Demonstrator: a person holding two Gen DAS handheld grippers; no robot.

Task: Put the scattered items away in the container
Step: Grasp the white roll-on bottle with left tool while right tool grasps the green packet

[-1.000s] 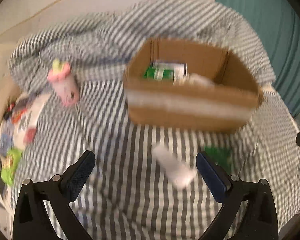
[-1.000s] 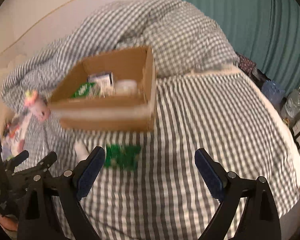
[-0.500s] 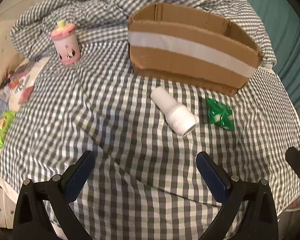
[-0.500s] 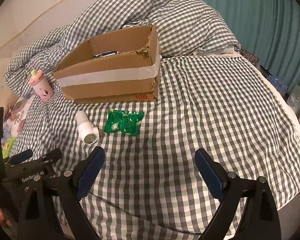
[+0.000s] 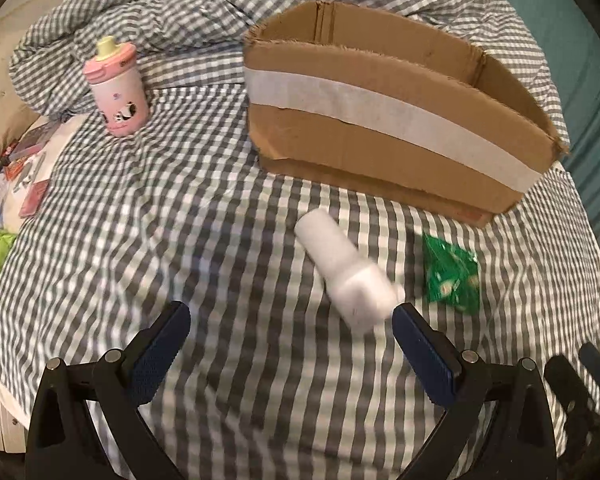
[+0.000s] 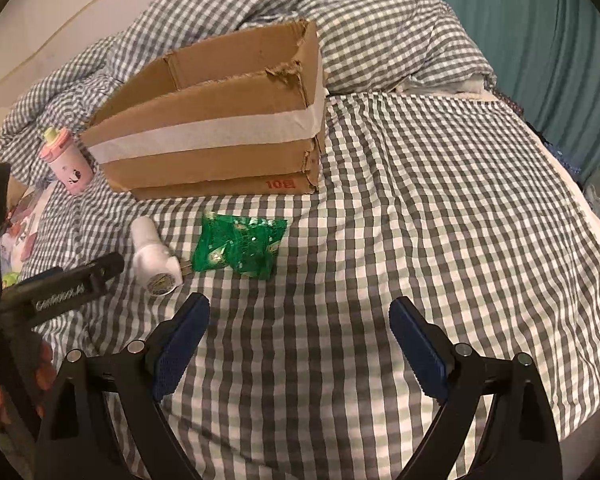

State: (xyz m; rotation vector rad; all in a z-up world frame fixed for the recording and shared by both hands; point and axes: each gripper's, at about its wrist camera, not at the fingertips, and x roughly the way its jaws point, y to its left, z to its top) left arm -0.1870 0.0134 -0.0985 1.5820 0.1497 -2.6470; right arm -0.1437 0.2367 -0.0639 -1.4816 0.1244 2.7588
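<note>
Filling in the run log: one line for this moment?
left gripper: open, nearing white bottle | right gripper: open, empty | green packet, pink cup outside cardboard box

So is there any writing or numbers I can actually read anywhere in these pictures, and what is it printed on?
"10" followed by one red character too small to read: low on the front of the brown cardboard box.
White lettering on the black left gripper: blurred, unreadable.
Print on the crumpled green foil packet: too small to read.
Round label on the end of the white plastic bottle: unreadable.
Pink sippy cup: small pictures only, no legible words.
</note>
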